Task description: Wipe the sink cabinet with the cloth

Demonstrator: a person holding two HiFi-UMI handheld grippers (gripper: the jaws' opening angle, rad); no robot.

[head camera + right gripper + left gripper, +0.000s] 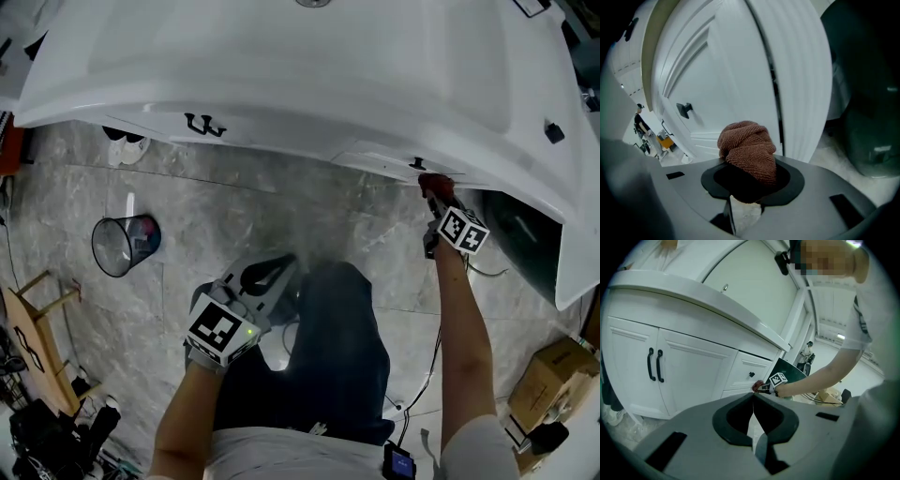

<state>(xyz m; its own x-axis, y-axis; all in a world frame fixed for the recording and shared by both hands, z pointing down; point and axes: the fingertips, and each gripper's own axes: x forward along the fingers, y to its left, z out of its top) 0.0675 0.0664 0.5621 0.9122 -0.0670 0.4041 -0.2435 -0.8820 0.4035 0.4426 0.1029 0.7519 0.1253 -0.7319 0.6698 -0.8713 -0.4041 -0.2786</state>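
Glossy white panelled sink cabinet (281, 84) on grey marbled floor tiles (234, 211).
Right hand-held gripper (437, 195) clamps a bunched brown terry cloth (747, 145), apparently touching the drawer front (708, 89); left hand-held gripper (753, 399) is closed, empty.

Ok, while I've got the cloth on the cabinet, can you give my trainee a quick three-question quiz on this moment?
1. True or false: the left tool holds the cloth.
2. Pick one. The right tool has the cloth closest to: A the wire bin; B the drawer knob; C the cardboard box.
3. Fill in: the double doors carry ___ black handles.

Key: 1 false, the left tool is shut and empty, and the right tool grips the cloth. 2 B. 3 two.
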